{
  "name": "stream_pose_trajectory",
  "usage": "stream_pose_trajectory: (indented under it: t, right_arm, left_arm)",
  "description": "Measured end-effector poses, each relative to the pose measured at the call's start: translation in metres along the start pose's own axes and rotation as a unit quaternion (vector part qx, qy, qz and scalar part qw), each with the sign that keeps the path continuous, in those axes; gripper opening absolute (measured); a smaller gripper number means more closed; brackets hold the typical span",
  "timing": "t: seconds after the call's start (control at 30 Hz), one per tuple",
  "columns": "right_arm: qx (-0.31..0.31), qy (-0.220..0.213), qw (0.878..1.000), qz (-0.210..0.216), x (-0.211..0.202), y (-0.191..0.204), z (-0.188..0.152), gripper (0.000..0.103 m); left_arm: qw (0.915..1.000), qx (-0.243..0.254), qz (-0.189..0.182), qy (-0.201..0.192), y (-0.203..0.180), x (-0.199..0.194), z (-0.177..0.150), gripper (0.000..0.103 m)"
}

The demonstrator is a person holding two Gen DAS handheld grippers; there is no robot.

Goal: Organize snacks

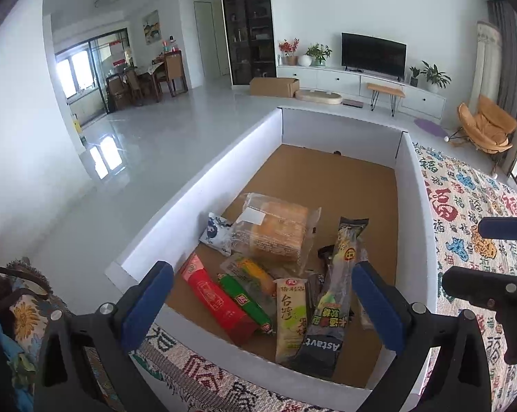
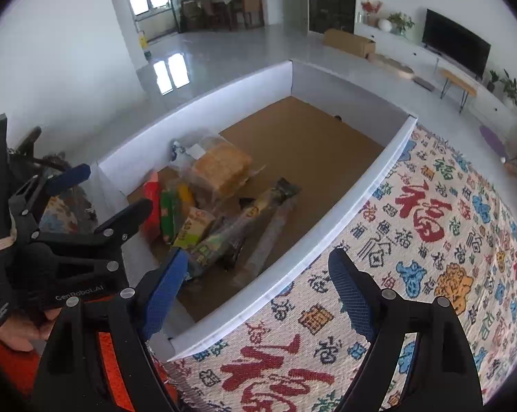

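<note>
A white-walled box (image 1: 196, 185) with a brown cardboard floor holds the snacks. A clear bag of bread (image 1: 272, 230) lies beside a small blue-and-white packet (image 1: 215, 230). Nearer me are a red pack (image 1: 217, 302), a green stick (image 1: 248, 302), a cream packet (image 1: 289, 312) and a long dark packet (image 1: 337, 285). My left gripper (image 1: 263, 295) hangs open above the box's near end, with nothing in it. My right gripper (image 2: 258, 292) is open and empty over the box's (image 2: 344, 213) near right wall. The bread (image 2: 220, 168) and dark packet (image 2: 251, 219) lie beyond it.
A cloth (image 2: 430, 223) patterned with red and blue characters covers the surface right of the box. The box's far half is bare cardboard (image 1: 327, 178). Each gripper shows in the other's view: the right gripper (image 1: 498, 257) and the left gripper (image 2: 100, 194). Beyond are grey floor and a TV unit.
</note>
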State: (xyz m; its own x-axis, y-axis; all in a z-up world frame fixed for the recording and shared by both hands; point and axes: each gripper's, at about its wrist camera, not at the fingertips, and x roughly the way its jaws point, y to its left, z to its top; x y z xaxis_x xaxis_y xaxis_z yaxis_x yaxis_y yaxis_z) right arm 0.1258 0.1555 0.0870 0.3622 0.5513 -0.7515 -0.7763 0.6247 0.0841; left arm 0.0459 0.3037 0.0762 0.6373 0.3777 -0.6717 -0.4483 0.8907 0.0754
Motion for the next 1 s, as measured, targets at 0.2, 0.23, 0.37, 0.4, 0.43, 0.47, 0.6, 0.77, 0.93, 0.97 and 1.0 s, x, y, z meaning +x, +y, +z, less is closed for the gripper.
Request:
stream_pose_trajectory:
  t: [0.2, 0.23, 0.37, 0.4, 0.43, 0.47, 0.6, 0.77, 0.93, 0.97, 1.0]
  right_arm:
    - [0.008, 0.01, 1.0, -0.003, 0.003, 0.009, 0.007, 0.087]
    - [0.011, 0.011, 1.0, -0.003, 0.004, 0.01, 0.007, 0.087]
    - [0.019, 0.019, 1.0, -0.004, 0.009, 0.011, 0.01, 0.087]
    - [0.02, 0.02, 1.0, -0.004, 0.01, 0.011, 0.011, 0.087]
    - [0.02, 0.021, 1.0, -0.004, 0.011, 0.012, 0.011, 0.087]
    - [0.021, 0.021, 1.0, -0.005, 0.012, 0.012, 0.012, 0.087]
    - [0.025, 0.023, 0.999, -0.006, 0.015, 0.013, 0.014, 0.087]
    - [0.027, 0.028, 0.999, -0.011, 0.02, 0.012, 0.016, 0.087]
    - [0.031, 0.033, 0.999, -0.007, 0.024, 0.013, 0.019, 0.087]
    - [0.031, 0.033, 0.999, -0.006, 0.025, 0.013, 0.02, 0.087]
    - [0.031, 0.034, 0.999, -0.005, 0.026, 0.014, 0.021, 0.087]
  left_arm:
    - [0.9997, 0.0, 0.024, 0.002, 0.008, 0.001, 0.0, 0.103]
    - [0.9995, -0.002, 0.031, 0.004, 0.011, 0.002, 0.0, 0.103]
    - [0.9991, -0.005, 0.041, 0.013, 0.018, 0.006, 0.0, 0.103]
    - [0.9991, -0.005, 0.04, 0.014, 0.019, 0.007, -0.001, 0.103]
    - [0.9991, -0.003, 0.04, 0.016, 0.019, 0.007, -0.001, 0.103]
    - [0.9989, -0.002, 0.042, 0.018, 0.019, 0.008, -0.002, 0.103]
    - [0.999, 0.006, 0.04, 0.018, 0.019, 0.007, -0.004, 0.103]
    - [0.9993, -0.009, 0.02, 0.029, 0.022, 0.007, -0.001, 0.103]
    - [0.9992, -0.021, 0.004, 0.032, 0.025, 0.009, 0.003, 0.103]
    - [0.9993, -0.021, 0.007, 0.031, 0.025, 0.01, 0.004, 0.103]
    - [0.9992, -0.021, 0.01, 0.031, 0.025, 0.011, 0.004, 0.103]
